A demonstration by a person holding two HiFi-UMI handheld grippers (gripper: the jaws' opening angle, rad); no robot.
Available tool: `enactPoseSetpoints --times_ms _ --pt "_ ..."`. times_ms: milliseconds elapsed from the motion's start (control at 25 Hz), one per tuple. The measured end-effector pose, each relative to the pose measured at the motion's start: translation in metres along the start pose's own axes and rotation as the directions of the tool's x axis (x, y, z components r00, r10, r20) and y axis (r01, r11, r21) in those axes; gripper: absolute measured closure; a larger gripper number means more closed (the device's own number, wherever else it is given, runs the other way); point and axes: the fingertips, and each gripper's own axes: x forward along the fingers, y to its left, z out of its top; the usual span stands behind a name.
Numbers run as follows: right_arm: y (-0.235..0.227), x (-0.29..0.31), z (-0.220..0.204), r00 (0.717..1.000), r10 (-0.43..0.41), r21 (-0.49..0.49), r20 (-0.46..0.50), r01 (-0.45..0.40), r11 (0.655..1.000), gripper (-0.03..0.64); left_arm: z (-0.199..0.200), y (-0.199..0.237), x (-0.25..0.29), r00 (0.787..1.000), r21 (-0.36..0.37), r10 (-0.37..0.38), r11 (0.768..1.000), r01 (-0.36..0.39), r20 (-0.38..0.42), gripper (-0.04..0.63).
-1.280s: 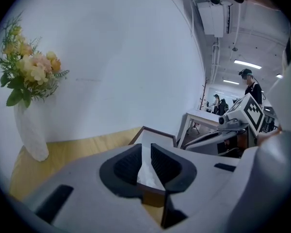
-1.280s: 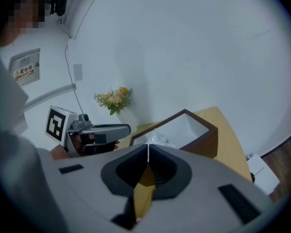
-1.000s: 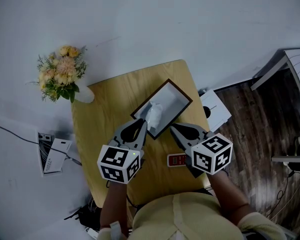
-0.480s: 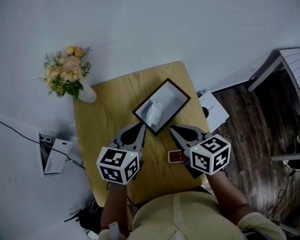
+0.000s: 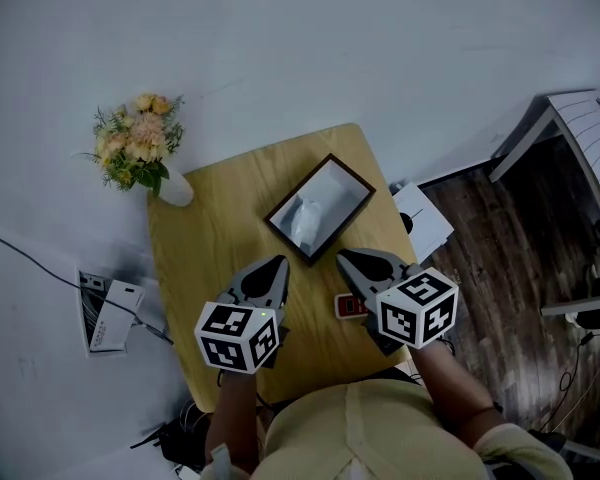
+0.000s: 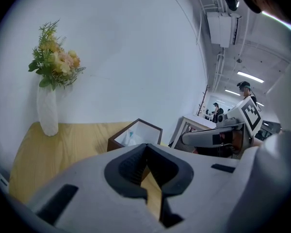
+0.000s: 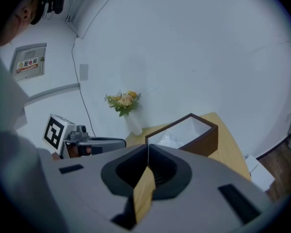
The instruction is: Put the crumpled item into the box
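The crumpled white item (image 5: pixel 306 221) lies inside the dark-rimmed box (image 5: pixel 352 173) on the wooden table (image 5: pixel 205 238). My left gripper (image 5: pixel 279 262) hovers just short of the box's near corner, shut with nothing between its jaws. My right gripper (image 5: pixel 342 257) sits on the other side of that corner, also shut and empty. In the left gripper view the closed left gripper (image 6: pixel 146 147) points at the box (image 6: pixel 137 125), where the crumpled item (image 6: pixel 129 139) shows. From the right gripper (image 7: pixel 148 147), the box (image 7: pixel 203 140) and crumpled item (image 7: pixel 169 140) lie ahead.
A white vase of flowers (image 5: pixel 140 150) stands at the table's far left corner. A small red device (image 5: pixel 351 307) lies on the table under the right gripper. A white box (image 5: pixel 421 220) sits on the floor to the right, and a white unit (image 5: pixel 110 314) with cables to the left.
The crumpled item, at the left gripper's tip a second ago, now rests in the box. The left gripper has let go, shut, and drawn back toward the person.
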Motion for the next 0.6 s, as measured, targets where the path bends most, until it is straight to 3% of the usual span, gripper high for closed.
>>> enactPoseSetpoints --times_ms 600 --pt "0.013 -0.013 -0.008 1.0 -0.024 -0.018 0.013 0.024 1.0 0.587 -0.019 -0.008 -0.019 1.0 -0.026 0.005 1.0 -0.005 -0.004 0.572"
